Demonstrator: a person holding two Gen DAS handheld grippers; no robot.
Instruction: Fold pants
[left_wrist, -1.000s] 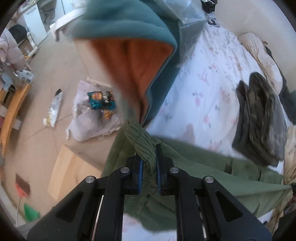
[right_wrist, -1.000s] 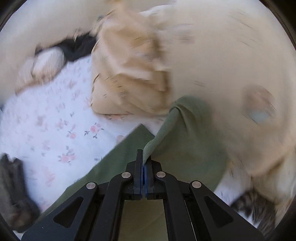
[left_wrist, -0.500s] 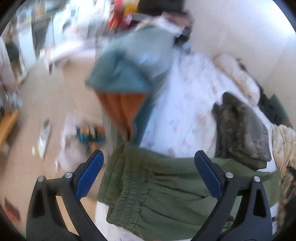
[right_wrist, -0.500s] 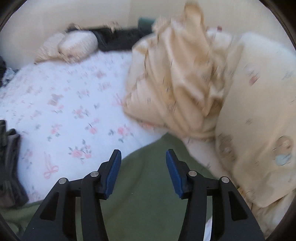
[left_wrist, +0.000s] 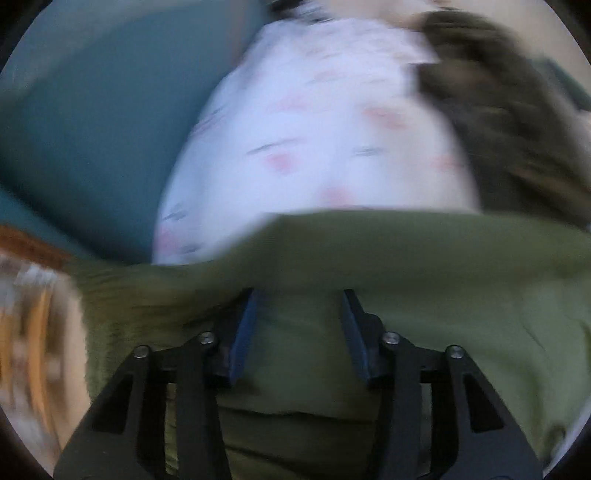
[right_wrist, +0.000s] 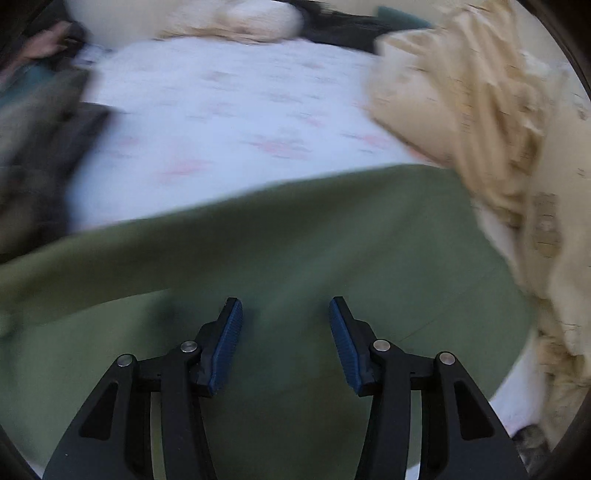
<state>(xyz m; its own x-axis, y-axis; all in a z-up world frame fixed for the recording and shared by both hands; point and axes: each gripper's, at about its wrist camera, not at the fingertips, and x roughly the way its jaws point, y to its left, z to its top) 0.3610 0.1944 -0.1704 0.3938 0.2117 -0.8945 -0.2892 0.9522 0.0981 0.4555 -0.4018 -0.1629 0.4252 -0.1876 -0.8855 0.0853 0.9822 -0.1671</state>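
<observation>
Olive-green cloth fills the lower half of both views: the pants (left_wrist: 424, 266) lie spread on the bed (left_wrist: 325, 140), directly under and ahead of both tools. Both views blurred by motion; detail is limited.

Long axis: the pants run crosswise to each tool's fingers, side to side across the flowered sheet. Their far edge shows as a line just ahead of the fingertips in each view. The ribbed, gathered end, probably the waistband, sits off to the left of the left tool (left_wrist: 298, 295). The smooth end stops beside a crumpled cream blanket (right_wrist: 480, 110), to the right of the right tool (right_wrist: 285, 302).

Left tool: fingers moderately wide apart, gripping nothing, green cloth showing between them. Tips look close to or pressed into the fabric; contact cannot be confirmed.

Right tool: fingers apart about as wide, gripping nothing, poised over flat cloth. Touching or just above, cannot tell.

Judgement: each tool is nearest its own end, so a fold would likely bring one end over to the other, or the near edge over the far one.

Dark clothes (left_wrist: 517, 110) lie beyond the pants, ahead and right of the left tool.
</observation>
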